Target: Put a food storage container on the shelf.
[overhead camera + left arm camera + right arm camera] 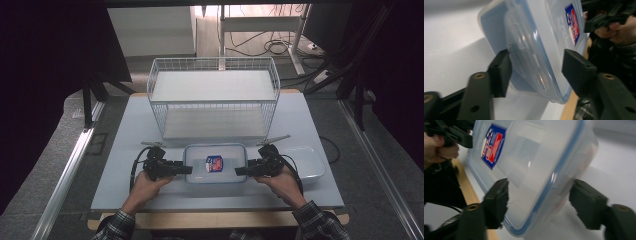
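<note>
currently both my grippers sit at the short ends of the clear plastic container (215, 163), which lies flat on the counter (125, 150) near its front edge, just in front of the white wire basket (214, 97). container has a blue-rimmed lid on it and a red, white and blue sticker (214, 163) at its middle.

left gripper (186, 169): jaws level, pointing at the container's left end. in the left gripper view the end of the container (534, 50) stands between the two jaws; one pad touches or nearly touches the lid's side flap, the other pad is clear of it with a gap showing. not clamped, so i log it as open around the end.

right gripper (240, 171): jaws level, pointing at the right end. in the right gripper view the container's corner (536, 170) lies between the jaws; one pad is just at the wall, the other stands apart from it. open as well.

a second clear lid or tray (306, 161) lies on the counter just right of my right hand (276, 176).
</note>
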Motion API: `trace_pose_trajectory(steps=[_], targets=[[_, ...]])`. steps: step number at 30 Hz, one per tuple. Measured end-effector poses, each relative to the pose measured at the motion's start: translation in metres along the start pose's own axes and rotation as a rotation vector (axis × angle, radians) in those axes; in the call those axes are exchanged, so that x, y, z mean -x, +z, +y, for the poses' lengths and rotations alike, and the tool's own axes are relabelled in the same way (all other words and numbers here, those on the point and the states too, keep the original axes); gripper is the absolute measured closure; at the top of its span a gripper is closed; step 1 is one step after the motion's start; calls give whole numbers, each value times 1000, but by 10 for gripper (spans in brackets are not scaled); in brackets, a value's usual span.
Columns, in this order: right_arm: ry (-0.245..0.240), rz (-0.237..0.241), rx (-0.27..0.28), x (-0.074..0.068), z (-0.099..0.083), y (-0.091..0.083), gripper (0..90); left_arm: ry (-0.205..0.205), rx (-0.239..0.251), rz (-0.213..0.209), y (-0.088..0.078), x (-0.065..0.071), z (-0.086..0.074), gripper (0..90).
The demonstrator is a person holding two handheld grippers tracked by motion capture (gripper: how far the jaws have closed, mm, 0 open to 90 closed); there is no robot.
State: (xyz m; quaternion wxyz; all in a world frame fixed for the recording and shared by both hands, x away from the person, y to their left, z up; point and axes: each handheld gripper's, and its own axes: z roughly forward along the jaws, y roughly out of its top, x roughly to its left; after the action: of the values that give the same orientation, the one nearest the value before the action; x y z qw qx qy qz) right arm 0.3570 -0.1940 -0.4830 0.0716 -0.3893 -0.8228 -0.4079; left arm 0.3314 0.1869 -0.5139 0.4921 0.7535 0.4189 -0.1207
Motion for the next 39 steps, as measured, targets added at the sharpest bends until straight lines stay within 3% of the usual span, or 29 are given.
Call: trace_pose_trajectory(steps=[7, 15, 26, 34, 39], targets=[[42, 34, 57, 5, -3, -8, 483, 8, 41, 23, -2, 3, -1, 482], [24, 14, 105, 2, -3, -11, 521, 10, 71, 58, -2, 6, 0, 496], [6, 12, 136, 1, -2, -12, 523, 35, 79, 71, -7, 10, 6, 498], [-30, 8, 165, -6, 8, -20, 523, 77, 103, 87, -17, 19, 17, 499], [-45, 8, 185, -8, 16, -25, 523, 84, 116, 99, -23, 25, 25, 498]])
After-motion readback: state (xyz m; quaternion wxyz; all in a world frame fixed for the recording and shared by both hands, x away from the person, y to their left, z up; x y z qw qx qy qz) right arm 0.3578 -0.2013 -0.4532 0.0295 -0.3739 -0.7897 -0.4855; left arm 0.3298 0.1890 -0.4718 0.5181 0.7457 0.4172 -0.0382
